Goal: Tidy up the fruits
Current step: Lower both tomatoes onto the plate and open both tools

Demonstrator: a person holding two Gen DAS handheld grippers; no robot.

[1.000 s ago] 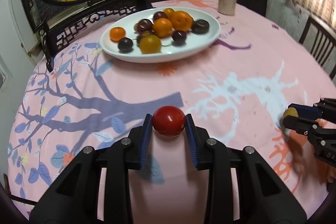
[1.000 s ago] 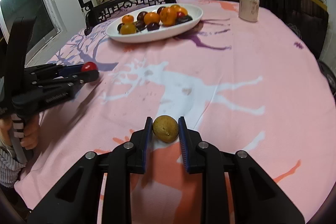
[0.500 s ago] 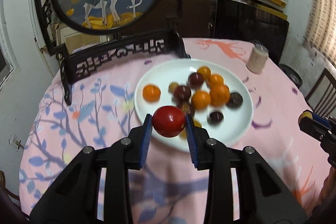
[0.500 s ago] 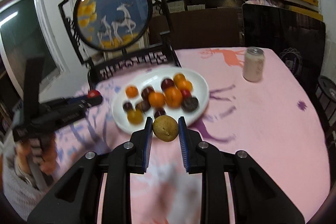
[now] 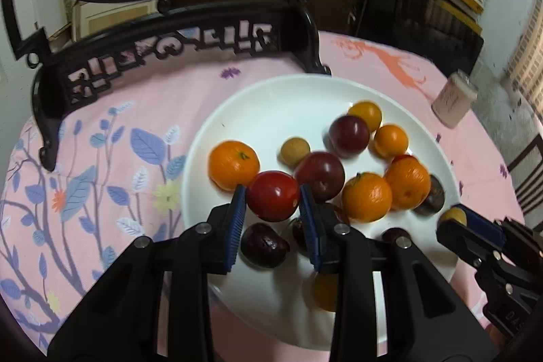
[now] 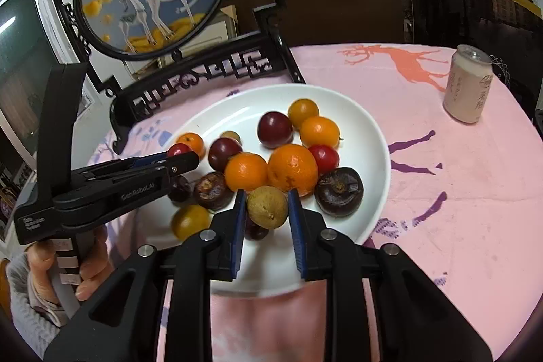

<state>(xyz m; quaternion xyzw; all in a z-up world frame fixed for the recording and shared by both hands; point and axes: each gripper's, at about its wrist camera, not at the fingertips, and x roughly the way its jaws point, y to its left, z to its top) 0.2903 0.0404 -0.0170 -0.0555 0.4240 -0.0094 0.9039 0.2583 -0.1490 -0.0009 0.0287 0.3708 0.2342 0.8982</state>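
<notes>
Above the white oval plate (image 5: pixel 271 111) of fruits, the left gripper (image 5: pixel 272 209) clamps a round red tomato (image 5: pixel 272 195) and the right gripper (image 6: pixel 265 215) clamps a small brownish-yellow fruit (image 6: pixel 267 206).

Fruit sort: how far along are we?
Done: the white plate already holds oranges, plums and other fruit. In hand: the left hand-held gripper grips a red tomato, the right hand-held gripper a tan round fruit, both over the plate. Left: releasing both. No other loose fruit visible on the tablecloth.
</notes>
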